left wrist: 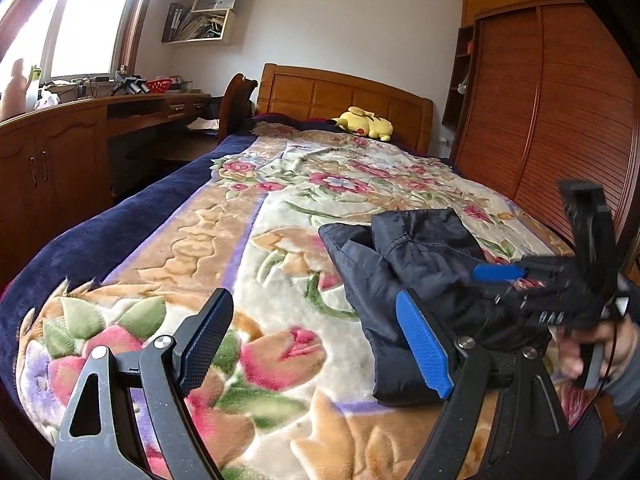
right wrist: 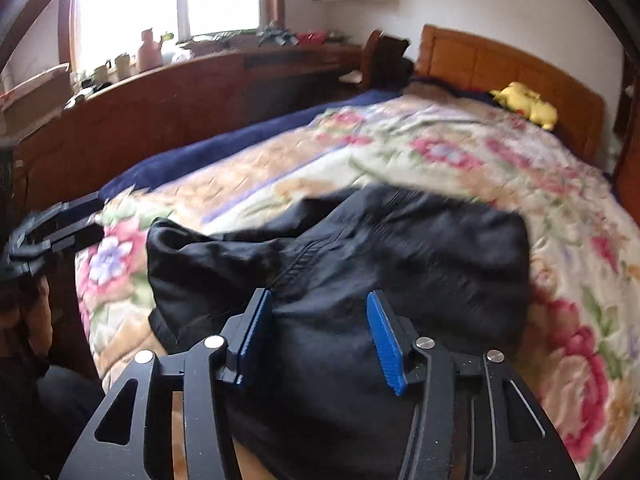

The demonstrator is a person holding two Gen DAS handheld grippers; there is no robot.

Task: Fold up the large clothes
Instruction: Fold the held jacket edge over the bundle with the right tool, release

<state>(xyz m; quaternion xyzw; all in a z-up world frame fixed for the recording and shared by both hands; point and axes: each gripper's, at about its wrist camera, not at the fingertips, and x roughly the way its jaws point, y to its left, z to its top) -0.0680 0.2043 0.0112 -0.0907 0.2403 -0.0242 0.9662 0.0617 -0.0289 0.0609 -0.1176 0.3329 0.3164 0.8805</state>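
Observation:
A dark navy padded jacket (left wrist: pixel 420 280) lies folded in a thick bundle on the floral blanket (left wrist: pixel 248 208) near the foot of the bed. My left gripper (left wrist: pixel 316 344) is open and empty, just left of the bundle, its right pad at the jacket's edge. My right gripper (right wrist: pixel 316 340) is open, its blue pads (right wrist: pixel 386 344) over the near end of the jacket (right wrist: pixel 360 248), gripping nothing. The right gripper also shows in the left wrist view (left wrist: pixel 496 280), reaching in over the bundle. The left gripper shows at the left edge of the right wrist view (right wrist: pixel 76 216).
A yellow plush toy (left wrist: pixel 362 122) lies by the wooden headboard (left wrist: pixel 344 94). A long wooden desk (left wrist: pixel 80 136) with clutter runs under the window on the left. A slatted wardrobe (left wrist: pixel 560 120) stands on the right. The blanket stretches beyond the jacket.

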